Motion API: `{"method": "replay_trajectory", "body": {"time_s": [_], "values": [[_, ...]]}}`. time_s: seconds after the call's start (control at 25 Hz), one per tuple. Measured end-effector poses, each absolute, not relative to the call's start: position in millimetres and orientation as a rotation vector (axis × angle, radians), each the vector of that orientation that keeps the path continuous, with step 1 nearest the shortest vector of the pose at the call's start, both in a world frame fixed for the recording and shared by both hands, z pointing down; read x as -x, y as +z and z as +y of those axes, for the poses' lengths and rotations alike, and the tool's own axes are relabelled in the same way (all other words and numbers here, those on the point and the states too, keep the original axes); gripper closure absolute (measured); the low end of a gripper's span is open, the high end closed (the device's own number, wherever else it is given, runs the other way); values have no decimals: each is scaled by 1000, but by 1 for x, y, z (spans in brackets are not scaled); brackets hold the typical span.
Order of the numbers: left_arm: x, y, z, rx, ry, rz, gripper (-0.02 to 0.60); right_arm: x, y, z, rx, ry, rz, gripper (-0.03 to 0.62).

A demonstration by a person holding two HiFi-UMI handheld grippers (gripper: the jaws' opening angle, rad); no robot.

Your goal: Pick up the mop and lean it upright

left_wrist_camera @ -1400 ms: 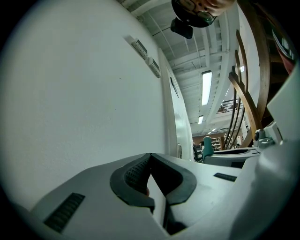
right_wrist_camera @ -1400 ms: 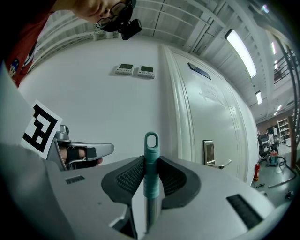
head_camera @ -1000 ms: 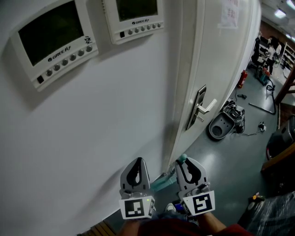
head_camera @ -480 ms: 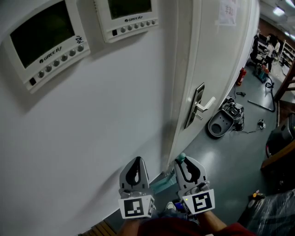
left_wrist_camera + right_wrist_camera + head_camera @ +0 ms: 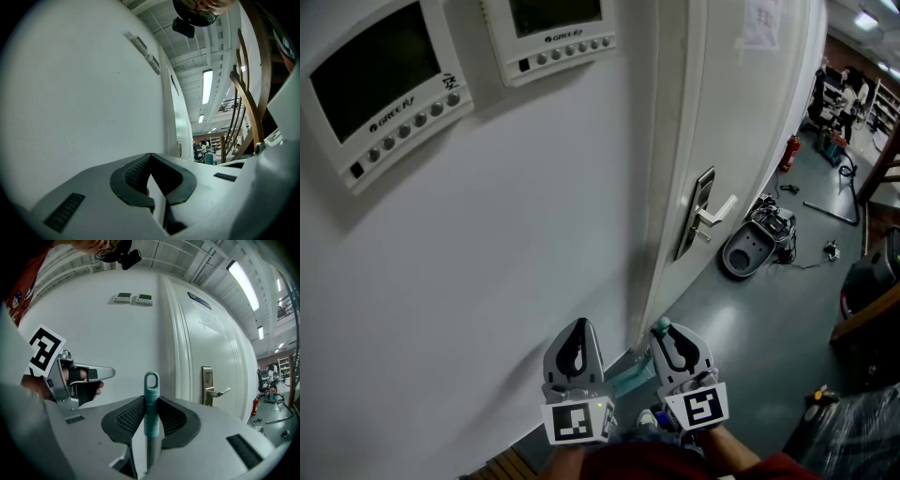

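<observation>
The right gripper (image 5: 151, 403) is clamped on the mop (image 5: 151, 420) at its teal handle top, which stands upright. The left gripper (image 5: 150, 157) has its jaws together, empty. Close by is one white wall (image 5: 487, 262) with two panels (image 5: 380, 89) (image 5: 551, 33). Beside it are one door (image 5: 741, 141), one lever (image 5: 715, 217) and a grey floor (image 5: 769, 319).

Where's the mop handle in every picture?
Head view: teal tip of the mop handle, bottom centre, at the right gripper.
Left gripper view: not in it.
Right gripper view: mop handle in the centre, upright between the jaws.
Shared landmark: the white door.
</observation>
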State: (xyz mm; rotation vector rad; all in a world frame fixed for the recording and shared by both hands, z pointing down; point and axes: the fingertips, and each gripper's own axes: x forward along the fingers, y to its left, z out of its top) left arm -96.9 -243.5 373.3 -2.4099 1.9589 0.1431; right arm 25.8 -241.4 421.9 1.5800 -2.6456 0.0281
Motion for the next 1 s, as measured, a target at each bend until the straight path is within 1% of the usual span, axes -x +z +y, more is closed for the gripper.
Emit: {"method": "replay_trajectory", "body": {"time_s": [0.28,0.72,1.0], "values": [[99,376,-244,2406,135,1971,568,-19,454,-244,-1528,8,-2662,490],[105,379,-245,2402,137,1994,568,-13,507,-248,-1453,114,-2537,490],[108,380,-247,2397,139,2005,568,-5,510,-251,-1438,102,-2558,489]]}}
